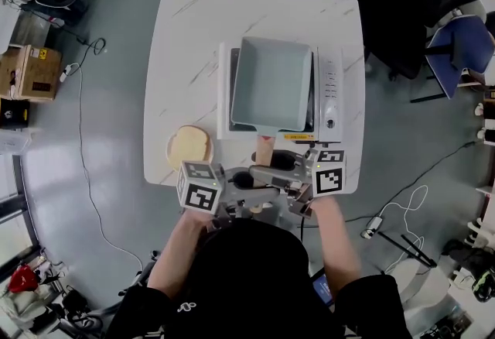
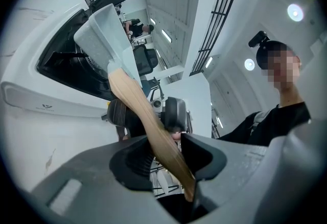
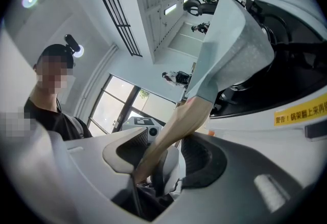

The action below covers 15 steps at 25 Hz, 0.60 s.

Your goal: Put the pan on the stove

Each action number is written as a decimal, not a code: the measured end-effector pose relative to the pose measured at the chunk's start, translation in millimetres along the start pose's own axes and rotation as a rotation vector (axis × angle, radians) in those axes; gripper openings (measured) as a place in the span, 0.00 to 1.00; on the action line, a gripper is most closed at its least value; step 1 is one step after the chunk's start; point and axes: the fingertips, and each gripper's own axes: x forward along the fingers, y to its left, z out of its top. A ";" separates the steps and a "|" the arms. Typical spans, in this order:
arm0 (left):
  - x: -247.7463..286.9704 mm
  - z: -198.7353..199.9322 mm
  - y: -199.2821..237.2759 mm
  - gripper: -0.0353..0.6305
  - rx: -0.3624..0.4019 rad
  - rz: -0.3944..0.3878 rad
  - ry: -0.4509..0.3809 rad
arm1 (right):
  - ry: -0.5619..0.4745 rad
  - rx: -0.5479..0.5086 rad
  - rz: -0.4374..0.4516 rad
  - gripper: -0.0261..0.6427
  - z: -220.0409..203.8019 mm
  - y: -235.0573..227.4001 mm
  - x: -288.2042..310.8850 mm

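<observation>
Evidently the left claw [image 2: 167, 159] and the right claw [image 3: 156, 162] each pinch the pan [image 1: 272, 82] by its wooden handle [image 2: 145, 118], jaws partly spread.

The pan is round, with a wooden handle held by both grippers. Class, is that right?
No: the pan is rectangular, not round, as the head view shows. Its wooden handle is indeed held by both the left gripper and the right gripper.

Chinese print beginning 警告! on a yellow label [image 3: 301, 111] on the stove [image 3: 245, 141] front
</observation>
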 end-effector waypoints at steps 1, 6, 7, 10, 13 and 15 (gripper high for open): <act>0.2 1.1 0.8 0.30 0.000 -0.001 0.001 | -0.001 0.000 0.000 0.36 1.2 -0.8 -0.2; 2.0 4.0 2.1 0.30 0.002 -0.013 0.005 | -0.004 0.001 0.003 0.36 4.2 -2.6 -2.0; 2.3 3.7 2.3 0.30 0.003 -0.014 0.006 | -0.003 0.000 0.004 0.36 4.0 -2.7 -2.1; 2.8 2.4 4.0 0.30 -0.001 -0.013 0.004 | 0.003 -0.001 0.001 0.36 2.7 -4.3 -2.0; 2.7 1.4 5.4 0.30 -0.005 -0.013 0.000 | 0.007 0.002 -0.001 0.36 1.0 -5.9 -1.9; 3.0 0.5 6.4 0.30 -0.005 -0.014 -0.001 | 0.006 0.005 0.002 0.36 0.1 -6.8 -2.4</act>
